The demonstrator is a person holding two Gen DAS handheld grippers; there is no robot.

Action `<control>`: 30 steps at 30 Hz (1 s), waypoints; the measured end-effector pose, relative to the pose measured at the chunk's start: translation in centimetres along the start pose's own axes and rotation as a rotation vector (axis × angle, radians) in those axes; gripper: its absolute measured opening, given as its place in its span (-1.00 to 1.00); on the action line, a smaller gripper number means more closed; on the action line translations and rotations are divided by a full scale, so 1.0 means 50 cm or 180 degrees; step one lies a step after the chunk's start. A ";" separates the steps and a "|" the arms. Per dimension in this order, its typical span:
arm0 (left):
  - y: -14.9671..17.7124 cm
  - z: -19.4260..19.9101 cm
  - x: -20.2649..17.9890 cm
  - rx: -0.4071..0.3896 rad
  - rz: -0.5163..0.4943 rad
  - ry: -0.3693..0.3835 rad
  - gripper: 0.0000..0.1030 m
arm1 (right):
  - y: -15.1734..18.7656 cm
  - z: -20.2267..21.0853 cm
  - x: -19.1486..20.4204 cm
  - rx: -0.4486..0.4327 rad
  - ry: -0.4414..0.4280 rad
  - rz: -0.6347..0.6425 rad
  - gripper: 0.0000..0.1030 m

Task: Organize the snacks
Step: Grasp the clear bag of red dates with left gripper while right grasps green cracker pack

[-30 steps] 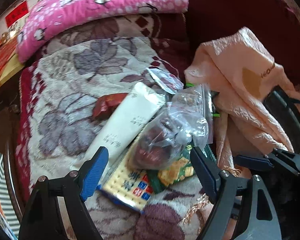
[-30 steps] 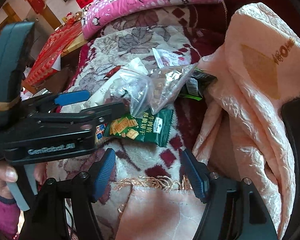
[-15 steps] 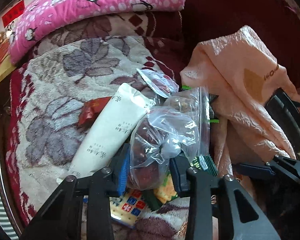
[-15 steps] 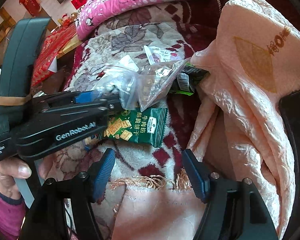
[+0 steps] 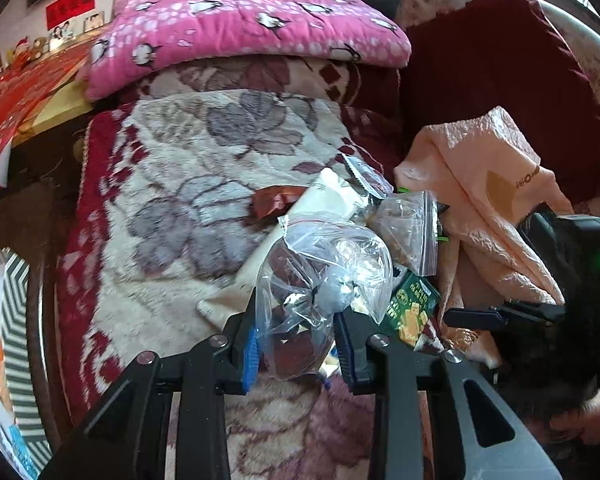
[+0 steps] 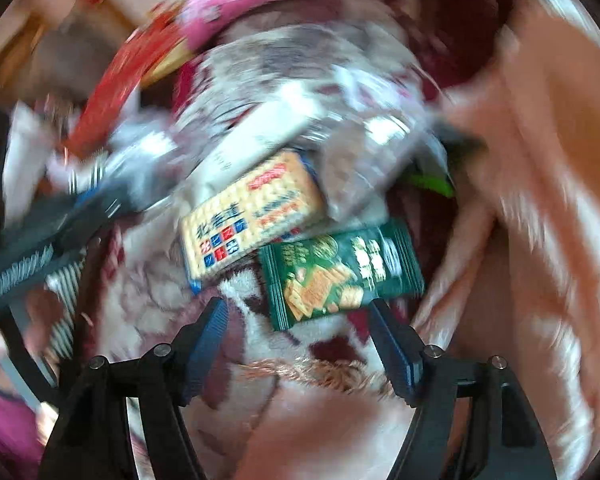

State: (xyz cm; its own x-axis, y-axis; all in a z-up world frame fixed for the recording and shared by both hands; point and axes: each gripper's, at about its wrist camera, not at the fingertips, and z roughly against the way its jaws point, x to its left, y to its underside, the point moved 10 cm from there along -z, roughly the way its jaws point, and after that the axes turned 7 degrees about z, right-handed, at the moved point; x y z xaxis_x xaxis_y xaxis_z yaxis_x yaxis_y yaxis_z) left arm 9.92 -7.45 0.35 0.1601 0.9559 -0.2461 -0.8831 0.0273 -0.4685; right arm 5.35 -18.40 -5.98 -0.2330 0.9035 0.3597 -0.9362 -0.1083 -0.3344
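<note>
My left gripper (image 5: 296, 346) is shut on a clear plastic bag of dark red snacks (image 5: 312, 280) and holds it raised above the snack pile. Behind it lie a white packet (image 5: 324, 200), a small red wrapper (image 5: 274, 204), a zip bag of brown snacks (image 5: 408, 228) and a green cracker pack (image 5: 414, 308). My right gripper (image 6: 300, 344) is open and empty, just in front of the green cracker pack (image 6: 340, 276) and a yellow cracker pack (image 6: 248, 216). The right wrist view is motion-blurred.
The snacks lie on a floral red-and-cream blanket (image 5: 172, 184). A pink penguin pillow (image 5: 236, 24) sits at the back. A peach cloth bag (image 5: 488, 192) lies crumpled to the right, also in the right wrist view (image 6: 540, 200). Striped packaging (image 5: 12, 320) is at the left edge.
My left gripper closed on the clear bag of red snacks and lifted it off the pile, uncovering the yellow cracker pack. My right gripper moved closer to the green pack and stayed open.
</note>
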 end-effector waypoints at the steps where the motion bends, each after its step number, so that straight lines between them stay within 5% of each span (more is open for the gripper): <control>1: 0.001 0.004 0.004 -0.0006 0.0030 0.0014 -0.40 | 0.006 -0.001 -0.013 0.0003 -0.0015 -0.0201 0.48; 5: 0.011 0.012 0.018 -0.0013 0.0107 0.0040 -0.40 | -0.014 0.010 -0.048 -0.0241 0.0194 -0.0592 0.48; 13: 0.036 0.020 0.047 0.0019 0.0181 0.0026 -0.40 | -0.065 -0.030 -0.069 -0.0032 0.1400 -0.0086 0.48; 21: 0.042 0.024 0.065 0.0024 0.0252 0.0035 -0.40 | -0.056 -0.067 -0.064 0.0091 0.1157 -0.0217 0.48; 30: 0.042 0.028 0.061 0.0013 0.0300 0.0088 -0.40 | 0.018 -0.003 -0.074 0.0142 0.0897 -0.0425 0.49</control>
State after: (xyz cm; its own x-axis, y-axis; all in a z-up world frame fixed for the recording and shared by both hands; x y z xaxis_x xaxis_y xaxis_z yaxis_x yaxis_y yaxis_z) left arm 7.93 -4.05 -0.22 0.0883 0.9459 -0.3123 -0.8966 -0.0612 -0.4387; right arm 5.41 -21.80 -7.73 -0.0309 0.9896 0.1402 -0.9657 0.0066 -0.2596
